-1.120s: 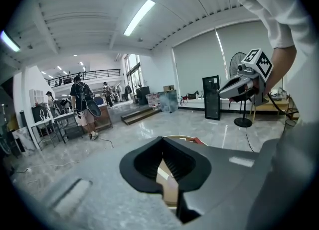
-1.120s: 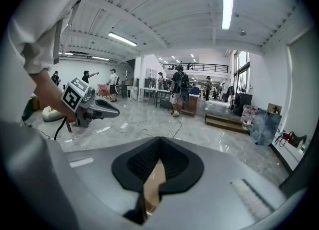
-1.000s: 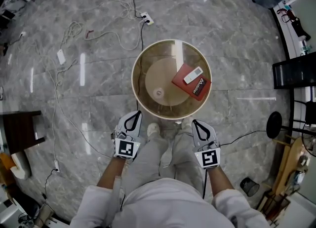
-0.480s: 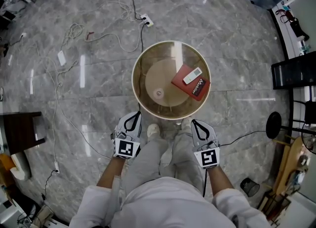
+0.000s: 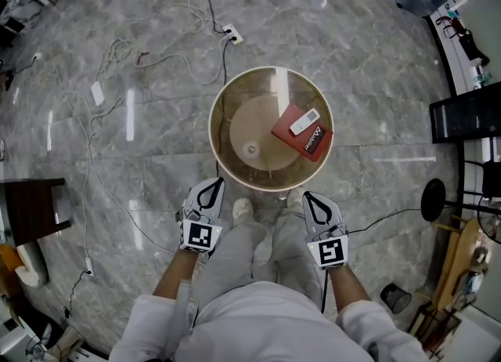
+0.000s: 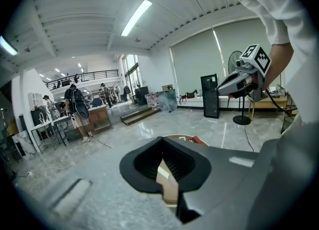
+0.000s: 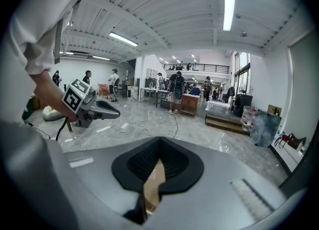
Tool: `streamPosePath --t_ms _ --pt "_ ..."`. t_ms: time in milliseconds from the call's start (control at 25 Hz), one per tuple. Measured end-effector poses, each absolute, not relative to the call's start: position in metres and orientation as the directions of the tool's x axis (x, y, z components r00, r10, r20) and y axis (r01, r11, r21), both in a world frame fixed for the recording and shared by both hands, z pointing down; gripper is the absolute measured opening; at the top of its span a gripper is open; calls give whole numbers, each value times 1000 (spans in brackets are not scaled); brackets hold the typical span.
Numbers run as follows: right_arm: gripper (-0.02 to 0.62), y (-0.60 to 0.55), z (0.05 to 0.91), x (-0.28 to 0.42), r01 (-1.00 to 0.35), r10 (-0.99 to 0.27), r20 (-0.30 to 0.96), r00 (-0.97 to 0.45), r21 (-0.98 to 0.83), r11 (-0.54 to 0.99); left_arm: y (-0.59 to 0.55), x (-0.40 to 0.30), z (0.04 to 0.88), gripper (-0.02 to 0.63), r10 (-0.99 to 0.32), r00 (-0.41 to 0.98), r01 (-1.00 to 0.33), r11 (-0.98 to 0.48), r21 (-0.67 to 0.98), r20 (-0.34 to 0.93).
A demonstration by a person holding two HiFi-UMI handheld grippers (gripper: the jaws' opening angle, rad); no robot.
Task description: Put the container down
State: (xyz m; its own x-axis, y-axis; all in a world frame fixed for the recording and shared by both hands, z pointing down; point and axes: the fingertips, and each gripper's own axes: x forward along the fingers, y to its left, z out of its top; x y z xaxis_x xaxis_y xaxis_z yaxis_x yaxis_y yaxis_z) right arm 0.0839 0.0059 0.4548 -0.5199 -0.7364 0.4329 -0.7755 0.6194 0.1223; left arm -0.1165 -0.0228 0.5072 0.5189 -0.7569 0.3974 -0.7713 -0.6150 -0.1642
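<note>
Head view steeply over shared round table [image 5: 227, 90]; gripper views level, near it.

Change entry: we record only the round table [image 5: 213, 129], now a touch lower in our head view.

White short-sleeved shirt [image 5: 258, 321], pale grey trousers [image 5: 239, 255]; left tool [image 5: 210, 188], right tool [image 5: 311, 198]: white-grey, black jaws, marker cube [image 5: 200, 236] each.

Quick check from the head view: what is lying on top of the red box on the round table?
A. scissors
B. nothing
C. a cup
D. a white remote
D: the head view shows a white remote lying across the red box, which sits on the right side of the table.
</note>
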Motion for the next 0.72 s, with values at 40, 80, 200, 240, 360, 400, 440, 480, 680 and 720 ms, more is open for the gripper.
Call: streamPosePath --t_ms 40,80,200,240,360,400,440,480,680,720 --pt "5 6 455 84 -775 -736 432 -521 123 620 -22 -117 508 5 -757 518 -772 -614 -165 398" --pt "5 6 455 84 -774 -736 432 -521 124 621 -22 -117 508 5 -758 517 -772 -614 -165 398" --pt "5 7 455 84 -773 -736 432 -522 124 622 -21 -116 509 5 -757 518 -771 -615 -165 399" --pt "5 6 455 83 -774 -736 431 -522 124 621 -21 -117 510 5 -756 518 -771 -615 -164 401" --pt "5 6 455 83 -775 -737 429 -522 123 620 -21 -117 511 5 -755 517 -772 -615 -163 403" --pt "5 6 454 82 -774 -737 429 -523 124 621 -21 -117 511 5 -755 517 -771 -616 -164 404" --pt "5 7 454 82 -774 -737 429 -523 124 621 -20 -117 511 5 -754 517 -770 -616 -164 405" --pt "5 7 454 82 -774 -737 428 -523 124 621 -20 -117 511 5 -754 517 -770 -617 -165 406" --pt "5 7 453 84 -774 -739 428 -521 127 620 -21 -115 510 5 -753 518 -768 -618 -167 406" --pt "5 6 452 84 -774 -739 428 -521 128 620 -21 -115 510 5 -752 518 -768 -619 -167 407"
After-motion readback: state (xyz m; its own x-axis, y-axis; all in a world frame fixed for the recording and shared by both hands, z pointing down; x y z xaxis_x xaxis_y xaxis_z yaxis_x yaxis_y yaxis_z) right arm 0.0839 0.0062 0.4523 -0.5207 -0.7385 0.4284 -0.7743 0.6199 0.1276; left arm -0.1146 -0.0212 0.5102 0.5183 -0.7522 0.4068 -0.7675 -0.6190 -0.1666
